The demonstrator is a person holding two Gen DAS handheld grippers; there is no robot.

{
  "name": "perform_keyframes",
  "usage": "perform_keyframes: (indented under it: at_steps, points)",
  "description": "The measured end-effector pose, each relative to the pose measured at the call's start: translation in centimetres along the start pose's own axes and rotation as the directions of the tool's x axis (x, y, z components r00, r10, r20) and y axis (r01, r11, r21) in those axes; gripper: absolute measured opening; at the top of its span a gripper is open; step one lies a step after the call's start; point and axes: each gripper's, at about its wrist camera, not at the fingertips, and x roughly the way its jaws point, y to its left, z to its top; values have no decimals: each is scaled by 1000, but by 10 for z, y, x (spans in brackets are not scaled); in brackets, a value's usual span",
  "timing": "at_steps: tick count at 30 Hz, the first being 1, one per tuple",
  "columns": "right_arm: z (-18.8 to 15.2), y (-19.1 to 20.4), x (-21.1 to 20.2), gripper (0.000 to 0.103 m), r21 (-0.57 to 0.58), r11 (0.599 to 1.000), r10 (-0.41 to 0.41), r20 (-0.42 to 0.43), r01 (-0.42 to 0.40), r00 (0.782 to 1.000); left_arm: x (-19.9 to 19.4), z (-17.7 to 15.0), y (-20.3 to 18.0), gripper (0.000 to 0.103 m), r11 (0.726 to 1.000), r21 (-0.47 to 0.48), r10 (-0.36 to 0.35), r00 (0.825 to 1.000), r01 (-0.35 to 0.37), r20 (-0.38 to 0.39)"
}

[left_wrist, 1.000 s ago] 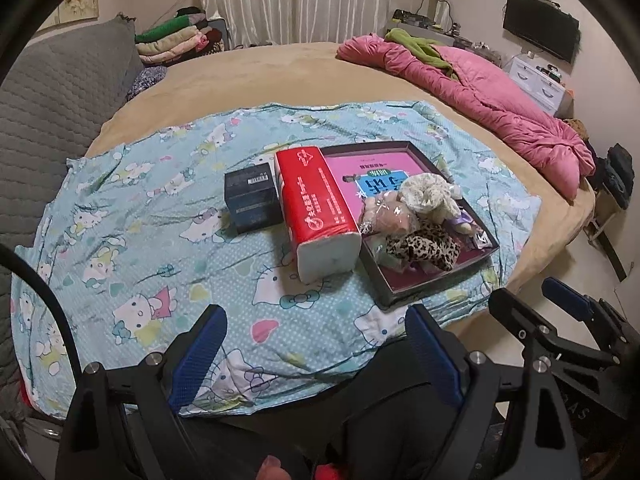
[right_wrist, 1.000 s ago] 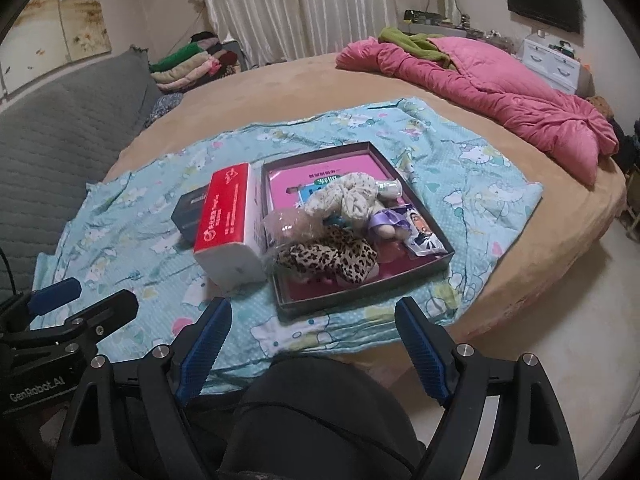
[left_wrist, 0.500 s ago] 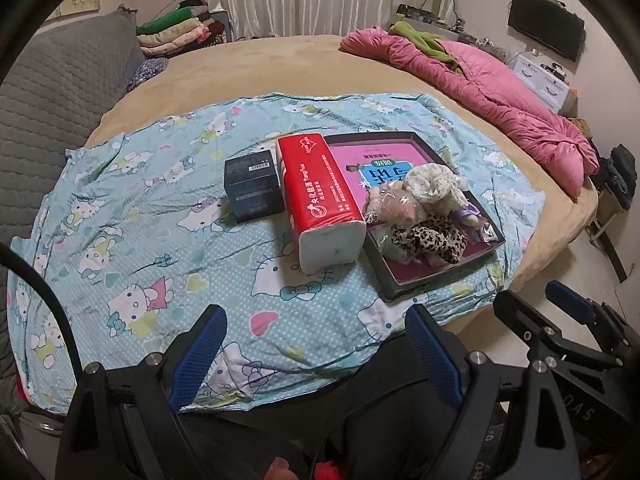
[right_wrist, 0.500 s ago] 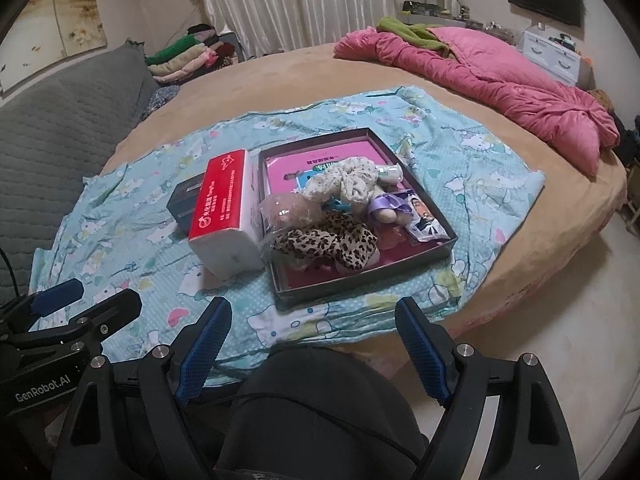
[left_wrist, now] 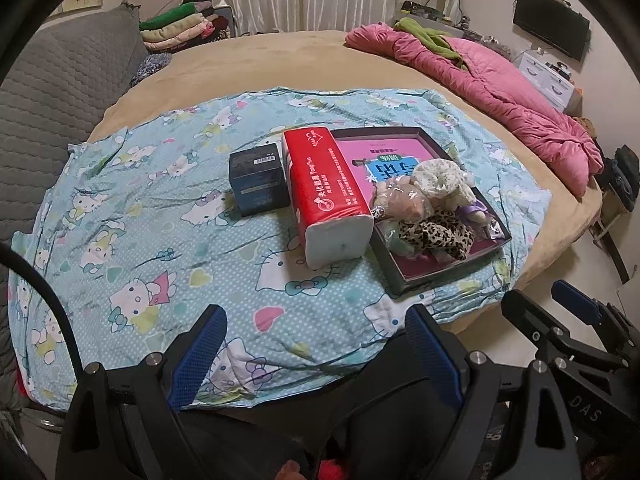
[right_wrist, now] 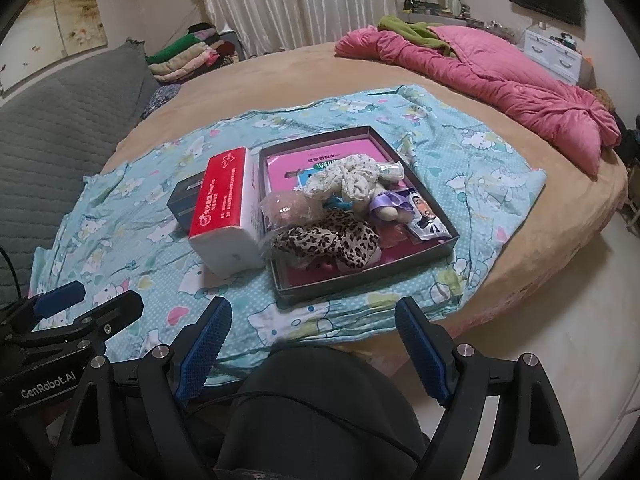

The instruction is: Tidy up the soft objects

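A dark shallow box [right_wrist: 362, 280] [left_wrist: 404, 284] lies on a blue cartoon-print sheet [left_wrist: 140, 216] on the bed. It holds a leopard-print scrunchie [right_wrist: 328, 242] [left_wrist: 434, 234], a cream lace scrunchie [right_wrist: 346, 178] [left_wrist: 438, 178], a pink item in clear wrap [right_wrist: 286, 208] [left_wrist: 400, 200], a purple-ribboned toy [right_wrist: 386, 206] and a small packet [right_wrist: 426, 222]. My left gripper [left_wrist: 316, 354] and right gripper [right_wrist: 314, 344] are both open and empty, held off the bed's near edge, short of the box.
A red-and-white tissue pack [left_wrist: 328, 190] [right_wrist: 228, 208] lies left of the box, with a dark blue carton [left_wrist: 258, 178] beyond it. A pink quilt [left_wrist: 492, 92] lies at the back right. A grey headboard [left_wrist: 52, 92] and folded clothes [left_wrist: 180, 28] are at the left.
Both grippers have moved closer to the bed, so the box and tissue pack look larger and nearer. Both stay open. Nothing on the bed has moved.
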Motion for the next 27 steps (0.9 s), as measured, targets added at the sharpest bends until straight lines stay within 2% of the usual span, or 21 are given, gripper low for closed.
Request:
perform_keyframes:
  at_steps: [27]
  points:
    - [-1,-1,6,85,-4,1000,-18,-11,18,1000,13,0,0,91,1000,3,28,999,-28,-24]
